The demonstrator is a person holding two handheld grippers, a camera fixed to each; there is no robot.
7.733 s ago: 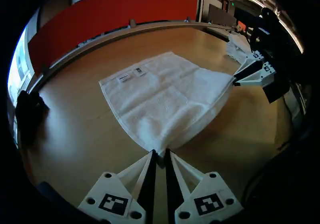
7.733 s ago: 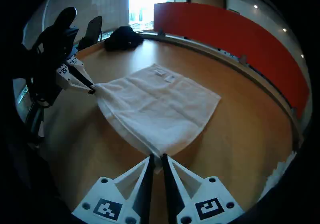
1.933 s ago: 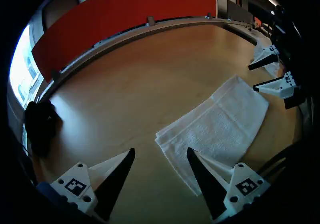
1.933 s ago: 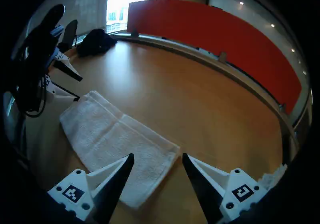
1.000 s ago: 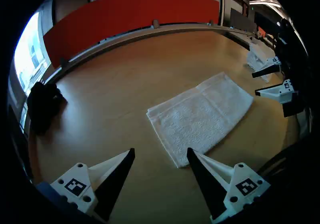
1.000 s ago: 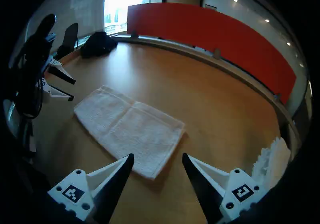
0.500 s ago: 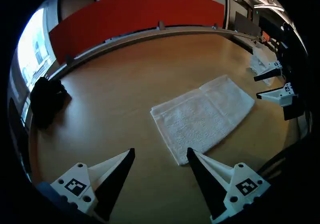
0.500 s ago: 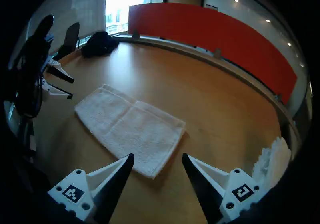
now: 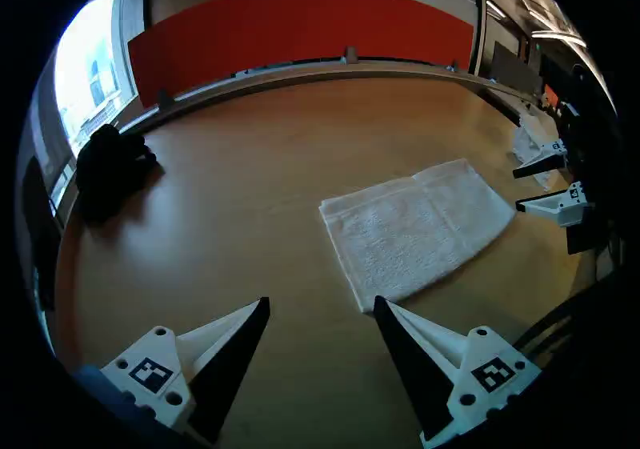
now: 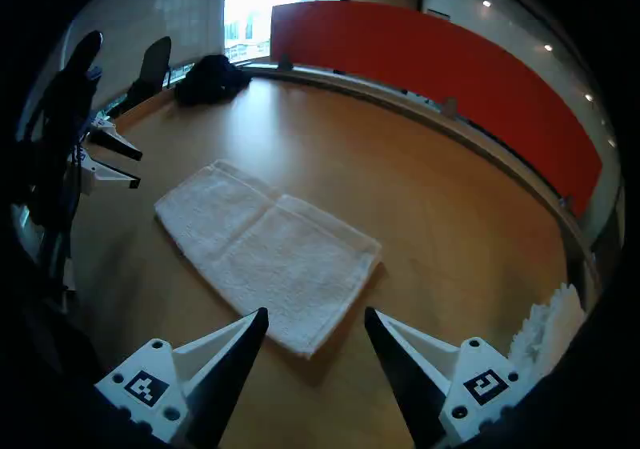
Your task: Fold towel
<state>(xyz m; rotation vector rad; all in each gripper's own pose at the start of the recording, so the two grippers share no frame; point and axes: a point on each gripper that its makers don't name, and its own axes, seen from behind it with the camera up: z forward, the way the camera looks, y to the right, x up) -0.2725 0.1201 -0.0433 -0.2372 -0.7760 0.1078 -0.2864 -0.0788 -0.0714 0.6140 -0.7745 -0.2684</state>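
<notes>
Towel (image 10: pixel 268 257) before splayed right hand-held gripper (image 10: pixel 316 311)

Both empty. The left gripper (image 9: pixel 320 300) has its jaws spread wide, angled forward and down. The right gripper (image 10: pixel 315 311) is the same: jaws wide apart, nothing between them. Each shows at the far edge of the other's view with jaws parted. They are well apart and point roughly toward each other.
</notes>
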